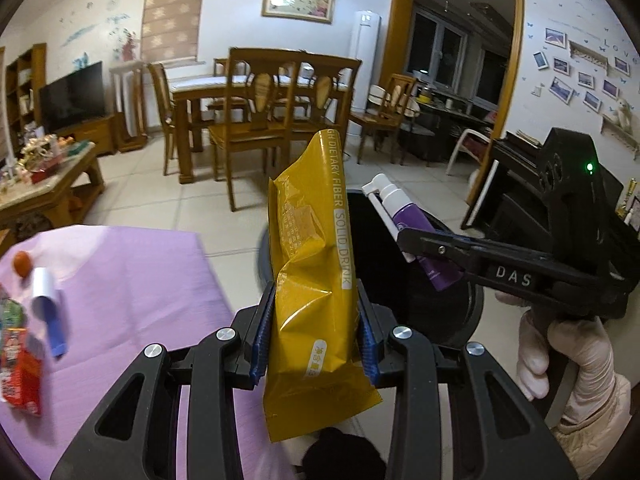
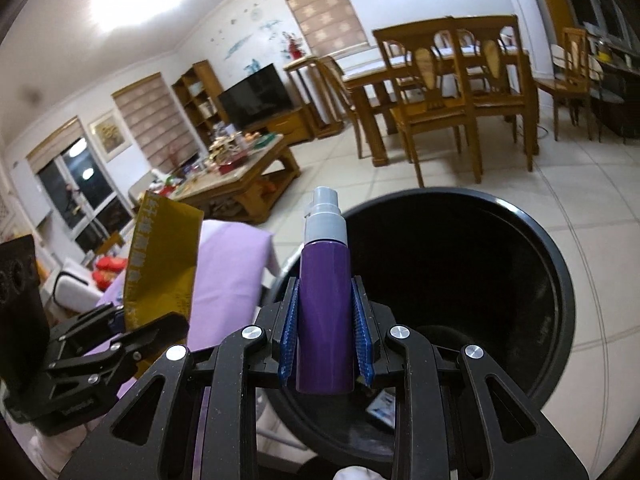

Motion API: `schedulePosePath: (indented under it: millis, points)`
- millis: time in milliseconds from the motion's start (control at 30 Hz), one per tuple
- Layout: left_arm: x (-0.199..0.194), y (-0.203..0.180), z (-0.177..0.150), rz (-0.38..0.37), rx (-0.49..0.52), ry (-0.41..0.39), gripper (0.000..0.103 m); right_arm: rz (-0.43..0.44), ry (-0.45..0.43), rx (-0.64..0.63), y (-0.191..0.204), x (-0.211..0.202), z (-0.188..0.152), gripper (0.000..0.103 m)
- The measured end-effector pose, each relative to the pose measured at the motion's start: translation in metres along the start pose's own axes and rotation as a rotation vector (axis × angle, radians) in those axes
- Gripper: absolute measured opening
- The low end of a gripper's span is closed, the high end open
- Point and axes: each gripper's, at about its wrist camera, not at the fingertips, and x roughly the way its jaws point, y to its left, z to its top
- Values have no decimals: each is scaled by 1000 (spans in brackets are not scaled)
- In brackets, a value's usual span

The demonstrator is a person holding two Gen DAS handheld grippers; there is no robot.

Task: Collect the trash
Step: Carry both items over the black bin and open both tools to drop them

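Black bin sits partly hidden behind both grippers: left gripper clamps a yellow sachet, right gripper clamps a purple spray bottle over its rim.

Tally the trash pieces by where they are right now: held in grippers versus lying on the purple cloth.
Held in grippers: 2, the yellow packet and the purple spray bottle.
On the purple cloth: 4, orange ball, white-blue tube, red wrapper, green wrapper.
Total: 6

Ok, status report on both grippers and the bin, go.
Left gripper shut on yellow packet. Right gripper shut on purple spray bottle. Both over black bin. Nothing blocking.
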Motion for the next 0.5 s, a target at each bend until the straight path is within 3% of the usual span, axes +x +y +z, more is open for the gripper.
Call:
schedulePosePath:
  millis: [500]
  points:
    - [43,-15,1,-73,-32,76,36,-25,2,87,-48,-2,-13,26]
